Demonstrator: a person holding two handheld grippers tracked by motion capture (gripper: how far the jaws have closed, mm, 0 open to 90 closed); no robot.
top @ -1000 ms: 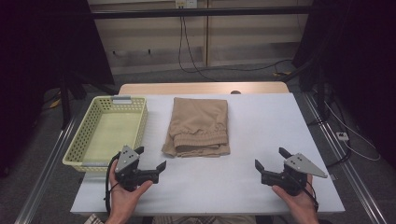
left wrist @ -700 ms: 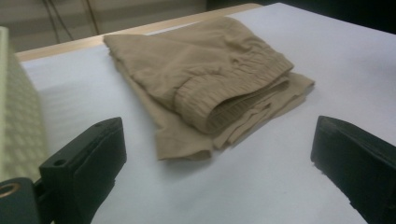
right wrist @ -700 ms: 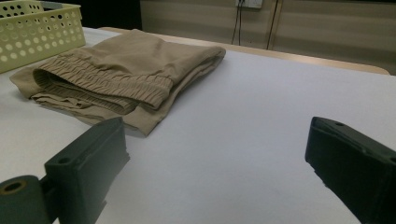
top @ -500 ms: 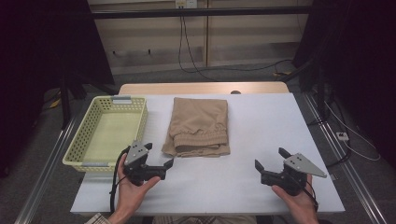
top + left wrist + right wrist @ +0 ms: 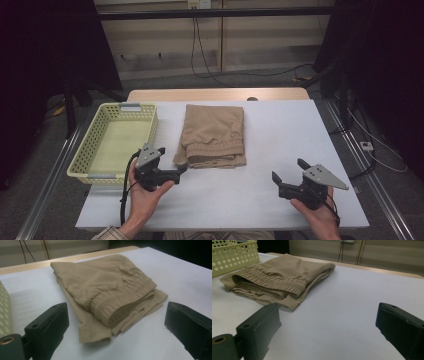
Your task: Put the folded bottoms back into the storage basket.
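Shorts: 1, folded | basket: 1 | tools: 2, open

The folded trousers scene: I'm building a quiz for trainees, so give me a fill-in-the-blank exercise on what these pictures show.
1. The folded tan trousers lie on the white table to the ______ of the yellow basket, as the high view shows it.
2. The basket holds ______.
3. The left gripper, nearest the trousers' elastic waistband, has its jaws ______.
4. The right gripper is held above ______ table surface.

Missing words: right; nothing; open; bare
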